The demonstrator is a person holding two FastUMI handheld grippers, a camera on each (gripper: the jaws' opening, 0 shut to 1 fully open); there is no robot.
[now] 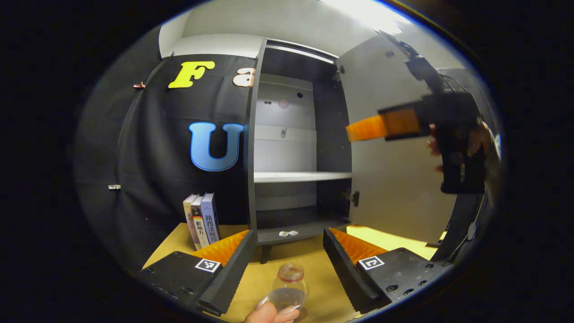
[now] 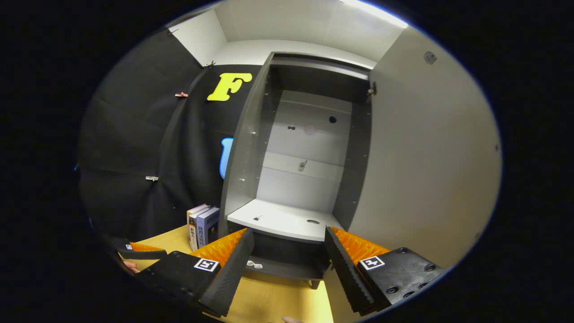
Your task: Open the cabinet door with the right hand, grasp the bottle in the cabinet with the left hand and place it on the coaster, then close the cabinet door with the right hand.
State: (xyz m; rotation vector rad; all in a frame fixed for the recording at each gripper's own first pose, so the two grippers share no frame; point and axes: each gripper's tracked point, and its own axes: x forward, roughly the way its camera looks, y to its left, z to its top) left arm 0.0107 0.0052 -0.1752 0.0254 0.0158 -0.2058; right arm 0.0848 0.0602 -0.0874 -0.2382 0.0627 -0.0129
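A clear glass bottle (image 1: 289,287) with a red band at its neck stands upright on the wooden table (image 1: 314,262), low between the bases of my left gripper's fingers and touching neither. My left gripper (image 1: 287,233) is open wide and faces the cabinet. A person's fingertips (image 1: 271,315) show at the bottle's base, which hides what lies under it. The cabinet door (image 1: 394,175) is swung open to the right. In front of it a hand holds my right gripper (image 1: 365,129) in the air. In the right gripper view that gripper (image 2: 288,233) is open and points at the bare cabinet shelf (image 2: 282,222).
Three books (image 1: 202,220) stand upright left of the cabinet, against the black cloth wall. A small pale item (image 1: 287,233) lies on the cabinet's bottom board. The open door (image 2: 426,170) walls off the right side. My left gripper (image 2: 141,251) shows low at the left.
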